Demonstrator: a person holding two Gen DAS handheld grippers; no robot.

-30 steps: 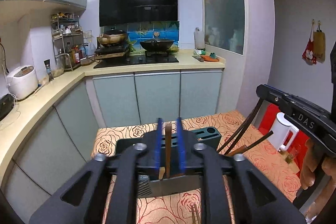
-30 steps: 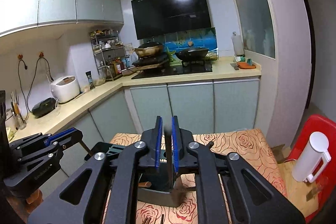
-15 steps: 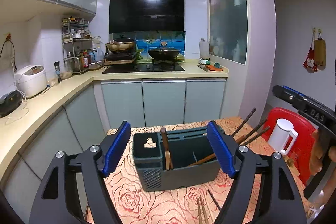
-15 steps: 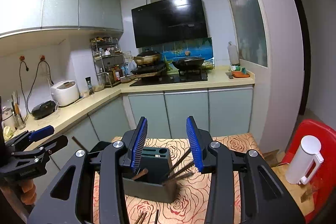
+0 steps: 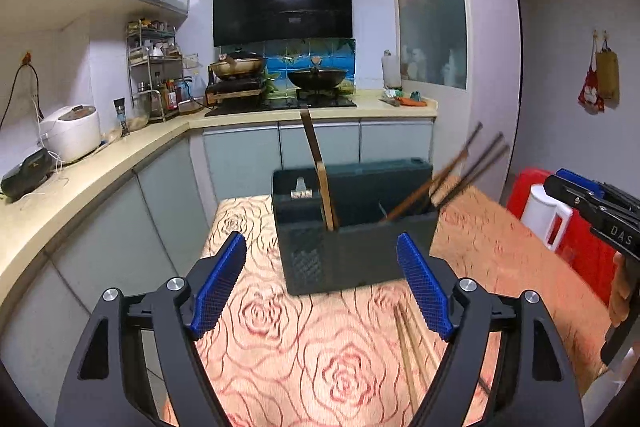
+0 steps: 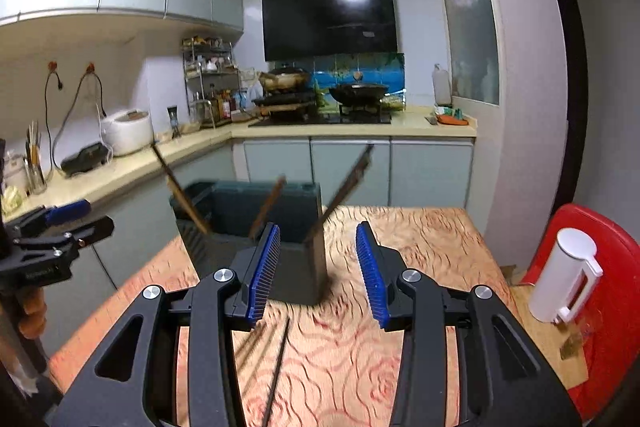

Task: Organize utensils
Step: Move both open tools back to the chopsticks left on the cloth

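Observation:
A dark grey utensil holder (image 5: 352, 227) stands on the rose-patterned table (image 5: 280, 355). A brown wooden handle (image 5: 318, 171) stands upright in it and several chopsticks (image 5: 460, 171) lean out to the right. Loose chopsticks (image 5: 408, 347) lie on the cloth in front of it. My left gripper (image 5: 322, 287) is open and empty, just short of the holder. My right gripper (image 6: 318, 269) is open and empty in front of the holder (image 6: 256, 223), with loose chopsticks (image 6: 278, 359) on the cloth below it. The right gripper also shows in the left wrist view (image 5: 592, 203).
A white lidded jug (image 6: 568, 275) stands on a red stool (image 6: 612, 291) to the right of the table. Kitchen counters (image 5: 100, 163) with a rice cooker (image 5: 72, 131) and a stove run along the left and back walls.
Both grippers were shut on utensils over the holder a second ago. Both opened, the utensils dropped into the holder, and both grippers have drawn back from it.

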